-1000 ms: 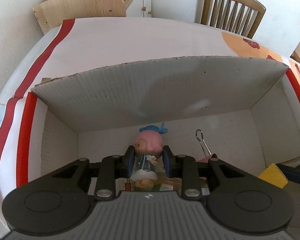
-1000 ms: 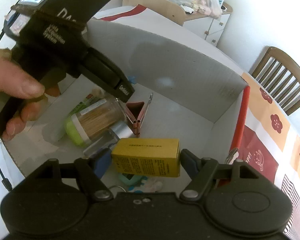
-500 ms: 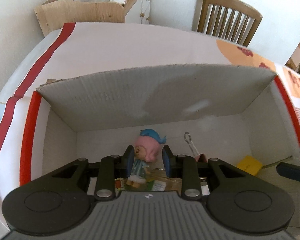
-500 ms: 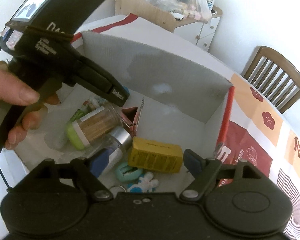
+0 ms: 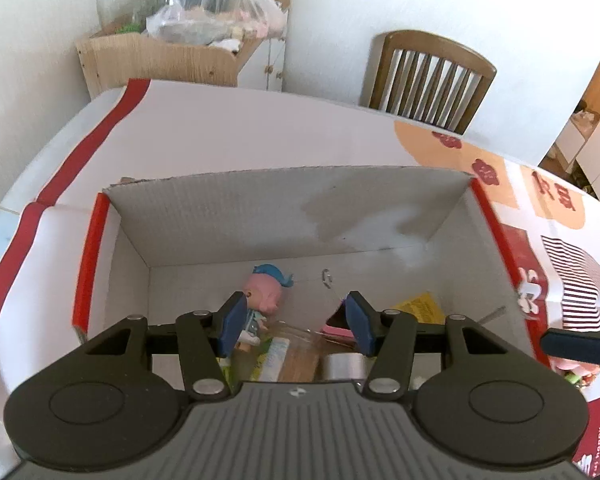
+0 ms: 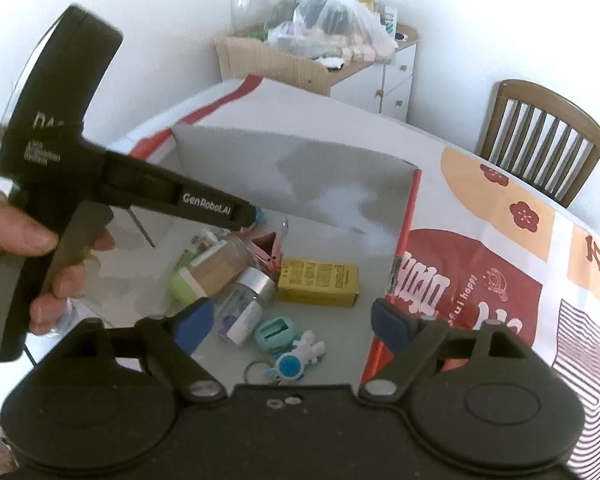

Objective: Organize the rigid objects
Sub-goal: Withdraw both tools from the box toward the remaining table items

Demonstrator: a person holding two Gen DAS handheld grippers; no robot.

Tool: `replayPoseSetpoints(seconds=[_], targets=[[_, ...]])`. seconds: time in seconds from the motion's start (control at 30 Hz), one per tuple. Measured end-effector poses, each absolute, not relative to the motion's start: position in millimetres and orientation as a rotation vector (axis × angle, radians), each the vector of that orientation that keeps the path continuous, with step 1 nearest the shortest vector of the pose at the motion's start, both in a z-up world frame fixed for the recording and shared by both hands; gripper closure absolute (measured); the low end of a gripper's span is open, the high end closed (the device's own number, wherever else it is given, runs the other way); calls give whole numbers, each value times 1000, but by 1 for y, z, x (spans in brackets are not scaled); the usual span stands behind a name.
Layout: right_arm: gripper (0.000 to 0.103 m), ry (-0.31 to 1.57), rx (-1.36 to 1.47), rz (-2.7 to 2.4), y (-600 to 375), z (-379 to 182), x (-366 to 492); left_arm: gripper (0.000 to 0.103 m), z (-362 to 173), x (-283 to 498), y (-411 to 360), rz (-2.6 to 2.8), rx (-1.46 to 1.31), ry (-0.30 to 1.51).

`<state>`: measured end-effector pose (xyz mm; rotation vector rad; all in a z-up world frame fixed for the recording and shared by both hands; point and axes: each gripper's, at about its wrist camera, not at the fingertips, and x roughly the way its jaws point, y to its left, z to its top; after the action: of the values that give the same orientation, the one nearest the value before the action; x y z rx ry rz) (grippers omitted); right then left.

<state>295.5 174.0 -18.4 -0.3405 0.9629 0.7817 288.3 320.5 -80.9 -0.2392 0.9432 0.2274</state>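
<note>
An open cardboard box (image 5: 300, 208) stands on the table and holds several small objects. A pink-headed doll with blue hair (image 5: 266, 296) lies on its floor. My left gripper (image 5: 296, 322) is open and empty above the box. A yellow box (image 6: 318, 284) lies on the box floor, also in the left wrist view (image 5: 418, 306). My right gripper (image 6: 292, 320) is open and empty above the box's near right part. A toothpick jar (image 6: 216, 264), a silver-capped bottle (image 6: 248, 300) and a pink clip (image 6: 268, 246) lie beside the yellow box.
A teal item (image 6: 274, 334) and a blue-and-white keychain figure (image 6: 296, 362) lie near the box's front. The tablecloth (image 6: 500, 280) is red, orange and white. A wooden chair (image 5: 428, 76) stands behind the table, a cluttered cabinet (image 5: 188, 56) at the back left.
Both grippers opened and rose. The left let go of the doll, which now lies in the box. The right let go of the yellow box, which now lies on the box floor.
</note>
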Motion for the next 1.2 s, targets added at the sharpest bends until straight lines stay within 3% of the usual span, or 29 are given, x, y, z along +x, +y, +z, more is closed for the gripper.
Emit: replayPoseSetpoints(seconds=[0.4,0.53,0.87,0.97,1.2], targets=[[12,913,-214,826,137,22,270,49,-42,253,284,178,-206,839],[10,895,-178,829,119,33,260,38,-31,241,267,150,-191,802],[1,852,-82,782,52,49,240,37,-17,214,222,76,-139,742],[1,849,-59,751,25,49,235,27,-16,207,209,54,-136,727],[0,851,-34,674,-32,44,219,19,-21,196,171,-9,-109,703]])
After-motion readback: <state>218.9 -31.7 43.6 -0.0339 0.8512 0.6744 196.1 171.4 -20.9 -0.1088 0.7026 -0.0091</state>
